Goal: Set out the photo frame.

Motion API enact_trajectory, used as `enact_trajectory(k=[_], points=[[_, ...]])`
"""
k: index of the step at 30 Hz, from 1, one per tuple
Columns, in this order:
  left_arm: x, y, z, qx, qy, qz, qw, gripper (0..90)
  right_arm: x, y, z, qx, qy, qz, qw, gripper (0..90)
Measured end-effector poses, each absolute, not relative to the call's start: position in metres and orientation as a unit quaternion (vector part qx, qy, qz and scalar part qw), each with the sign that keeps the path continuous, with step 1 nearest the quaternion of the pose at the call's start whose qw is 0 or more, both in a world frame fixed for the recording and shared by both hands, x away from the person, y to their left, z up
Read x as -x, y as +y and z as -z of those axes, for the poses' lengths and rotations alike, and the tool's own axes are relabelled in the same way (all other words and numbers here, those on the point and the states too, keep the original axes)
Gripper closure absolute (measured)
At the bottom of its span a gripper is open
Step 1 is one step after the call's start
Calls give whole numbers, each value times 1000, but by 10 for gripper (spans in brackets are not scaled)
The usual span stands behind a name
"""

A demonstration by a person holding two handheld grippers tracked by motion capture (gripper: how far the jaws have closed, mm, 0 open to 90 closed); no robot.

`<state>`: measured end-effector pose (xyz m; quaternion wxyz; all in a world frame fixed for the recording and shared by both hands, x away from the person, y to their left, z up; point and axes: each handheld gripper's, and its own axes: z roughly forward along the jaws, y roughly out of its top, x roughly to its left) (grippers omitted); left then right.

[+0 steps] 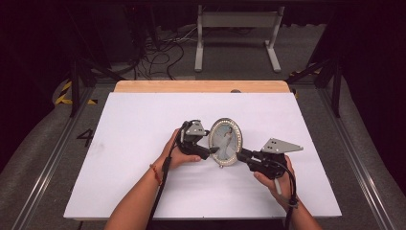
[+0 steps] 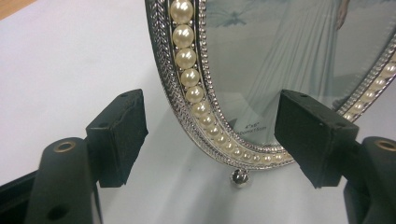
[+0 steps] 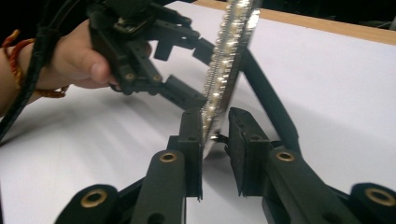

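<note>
Oval frame standing at mid-desk

The white desk (image 1: 143,124) is lying bare around the pearl-rimmed picture frame (image 1: 225,141) (standing upright); the left tool (image 1: 211,152) is gaping around its lower rim, untouching, while the right tool (image 1: 238,154) is pinching its edge.

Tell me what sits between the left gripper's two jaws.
In the left gripper view, the lower edge of the oval pearl-rimmed picture frame stands between the open left gripper's jaws, with neither pad touching it.

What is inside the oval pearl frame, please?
The oval pearl frame holds a picture of a figure in a long pale dress. Its lower right part is covered by the left gripper pad.
</note>
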<state>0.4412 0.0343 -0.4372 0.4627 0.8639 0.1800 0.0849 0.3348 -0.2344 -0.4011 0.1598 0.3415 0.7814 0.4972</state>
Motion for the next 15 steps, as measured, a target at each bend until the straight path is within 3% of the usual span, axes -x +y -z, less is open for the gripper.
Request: enact_trajectory(k=[15], points=[[-436, 37, 431, -875, 150, -78, 454, 414, -331, -231, 407, -353, 778, -483, 191, 776]])
